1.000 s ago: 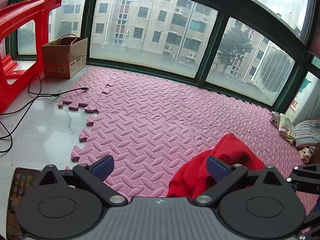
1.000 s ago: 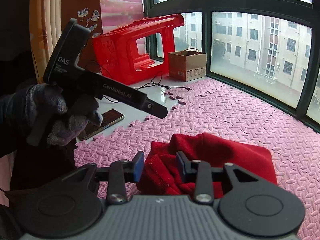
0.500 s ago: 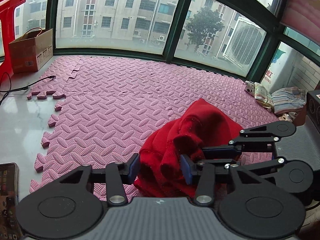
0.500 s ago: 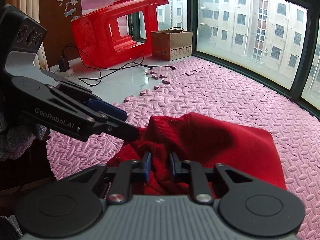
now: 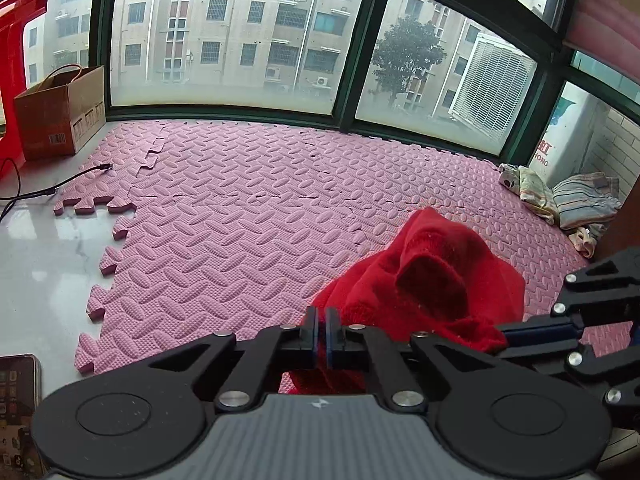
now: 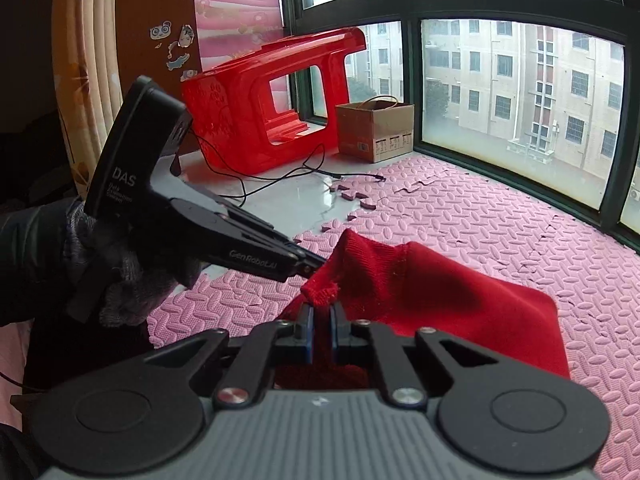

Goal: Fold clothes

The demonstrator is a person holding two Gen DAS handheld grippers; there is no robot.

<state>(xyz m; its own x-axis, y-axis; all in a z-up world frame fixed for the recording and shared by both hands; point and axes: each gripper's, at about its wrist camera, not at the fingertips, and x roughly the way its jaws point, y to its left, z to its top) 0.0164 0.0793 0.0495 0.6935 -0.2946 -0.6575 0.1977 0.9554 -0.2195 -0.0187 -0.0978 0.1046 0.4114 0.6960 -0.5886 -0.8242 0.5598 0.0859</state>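
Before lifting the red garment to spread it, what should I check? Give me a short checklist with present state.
1. Left hand-held gripper shut on the red garment edge: ok; its jaws just closed.
2. Right hand-held gripper shut on the garment: ok.
3. Both grips on matching corners: cannot tell, cloth is bunched.
4. Pink foam mat ahead free for spreading: ok.
5. Cable away from the garment: ok.

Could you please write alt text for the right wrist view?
Both grippers, right and left, pinch the near edge of a red garment on pink foam mats beside a window.
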